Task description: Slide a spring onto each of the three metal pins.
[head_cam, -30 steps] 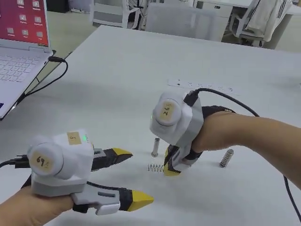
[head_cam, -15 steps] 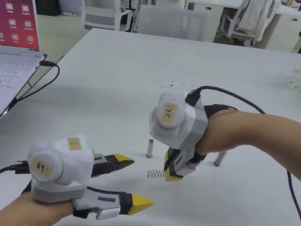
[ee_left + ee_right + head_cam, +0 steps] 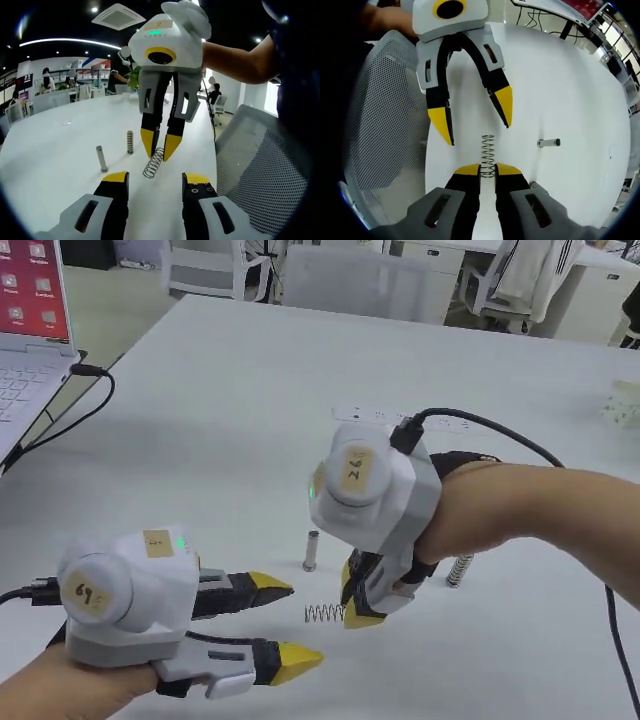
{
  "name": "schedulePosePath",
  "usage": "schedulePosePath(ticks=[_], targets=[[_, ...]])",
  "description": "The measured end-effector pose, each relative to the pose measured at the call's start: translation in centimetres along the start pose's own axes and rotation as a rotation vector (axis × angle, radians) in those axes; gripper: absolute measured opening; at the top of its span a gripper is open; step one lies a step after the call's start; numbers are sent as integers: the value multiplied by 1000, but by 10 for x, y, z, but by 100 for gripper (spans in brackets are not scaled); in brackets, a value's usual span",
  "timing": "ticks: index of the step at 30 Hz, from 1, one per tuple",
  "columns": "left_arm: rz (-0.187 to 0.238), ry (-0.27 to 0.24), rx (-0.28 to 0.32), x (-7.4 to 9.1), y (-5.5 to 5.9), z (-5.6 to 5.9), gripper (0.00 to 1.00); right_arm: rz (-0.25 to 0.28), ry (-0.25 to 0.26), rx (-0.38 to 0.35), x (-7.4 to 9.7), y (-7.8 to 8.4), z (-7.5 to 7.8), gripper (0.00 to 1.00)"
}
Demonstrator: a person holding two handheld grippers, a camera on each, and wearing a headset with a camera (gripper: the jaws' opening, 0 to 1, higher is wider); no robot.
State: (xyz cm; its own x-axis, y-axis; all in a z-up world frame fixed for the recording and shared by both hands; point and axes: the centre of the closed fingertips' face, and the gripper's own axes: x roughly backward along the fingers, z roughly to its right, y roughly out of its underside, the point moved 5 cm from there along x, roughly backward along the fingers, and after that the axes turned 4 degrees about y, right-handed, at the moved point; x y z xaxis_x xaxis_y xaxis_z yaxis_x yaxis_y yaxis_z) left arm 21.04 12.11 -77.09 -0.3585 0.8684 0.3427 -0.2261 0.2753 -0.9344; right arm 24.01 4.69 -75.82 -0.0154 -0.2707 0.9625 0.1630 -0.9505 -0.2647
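Observation:
My right gripper (image 3: 355, 615) (image 3: 487, 170) points down at the white table (image 3: 220, 440), shut on one end of a thin loose spring (image 3: 322, 613) (image 3: 487, 147) (image 3: 154, 162) that sticks out to the left. A bare metal pin (image 3: 310, 550) (image 3: 101, 158) (image 3: 548, 143) stands upright just behind the spring. Another pin with a spring around it (image 3: 458, 570) (image 3: 130, 141) stands to the right, beyond the right hand. My left gripper (image 3: 285, 625) (image 3: 156, 179) hovers at the near left, open and holding nothing, its yellow tips aimed at the spring.
An open laptop (image 3: 20, 330) sits at the far left with a black cable (image 3: 70, 410) trailing from it. A white power strip (image 3: 370, 418) lies behind the right gripper, whose own cable (image 3: 500, 435) arcs to the right. Chairs stand past the table's far edge.
The head camera has shifted. The right gripper has drawn the spring a little toward me, away from the bare pin. The left gripper stays open in much the same place.

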Motion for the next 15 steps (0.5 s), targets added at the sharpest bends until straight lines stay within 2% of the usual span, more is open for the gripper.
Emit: schedulePosePath(ticks=[15], targets=[[0, 13, -38, 0, 0, 1, 19, 15, -21, 45, 2, -8, -5, 8]])
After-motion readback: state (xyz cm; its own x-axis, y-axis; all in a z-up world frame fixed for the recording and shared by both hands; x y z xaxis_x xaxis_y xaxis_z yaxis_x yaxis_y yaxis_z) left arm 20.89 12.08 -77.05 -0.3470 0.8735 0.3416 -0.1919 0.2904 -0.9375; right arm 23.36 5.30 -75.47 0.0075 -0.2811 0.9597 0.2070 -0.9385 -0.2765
